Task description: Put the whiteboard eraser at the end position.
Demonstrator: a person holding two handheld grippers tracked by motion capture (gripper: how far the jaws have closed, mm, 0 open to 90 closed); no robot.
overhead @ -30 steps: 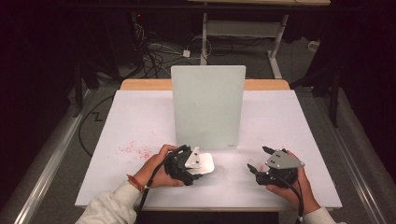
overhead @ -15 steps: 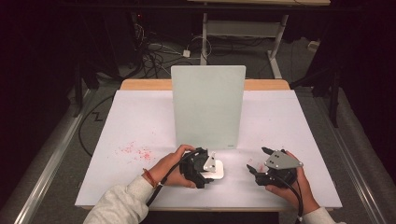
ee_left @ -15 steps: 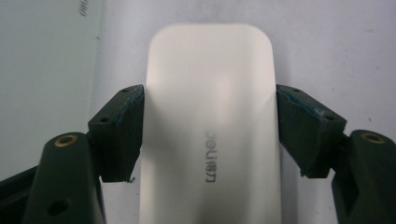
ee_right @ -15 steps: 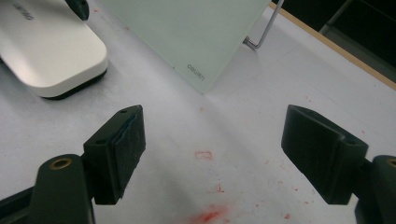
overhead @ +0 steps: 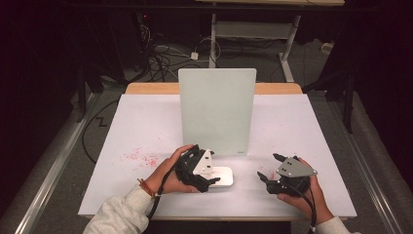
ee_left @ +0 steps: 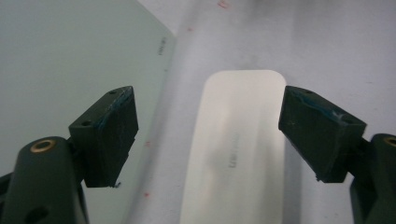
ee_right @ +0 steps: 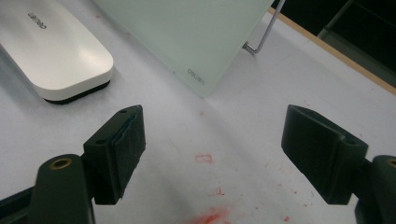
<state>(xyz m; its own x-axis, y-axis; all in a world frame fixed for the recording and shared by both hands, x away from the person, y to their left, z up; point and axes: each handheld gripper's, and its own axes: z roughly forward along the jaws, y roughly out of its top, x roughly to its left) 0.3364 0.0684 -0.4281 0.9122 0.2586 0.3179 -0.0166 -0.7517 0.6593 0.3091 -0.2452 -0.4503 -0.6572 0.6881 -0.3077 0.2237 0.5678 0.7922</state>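
A white board eraser (overhead: 223, 176) lies flat near the table's front edge, just in front of an upright pale green glass board (overhead: 216, 112). My left gripper (overhead: 206, 168) hovers over the eraser's left end. In the left gripper view the gripper (ee_left: 210, 116) is open, its jaws standing on either side of the eraser (ee_left: 236, 154) without touching it, and the board (ee_left: 65, 51) rises at the left. My right gripper (overhead: 269, 166) rests to the right, open (ee_right: 217, 135) over bare table, with the eraser (ee_right: 51, 46) and board (ee_right: 187, 28) farther off.
The table (overhead: 311, 131) is covered in white, with red marker smudges at front left (overhead: 139, 157) and under the right gripper (ee_right: 210, 217). A wire stand leg (ee_right: 261, 32) props the board from behind. Dark floor, cables and desk frames lie beyond.
My left gripper has moved right and now sits over the eraser with its jaws astride it. The right gripper has stayed in place.
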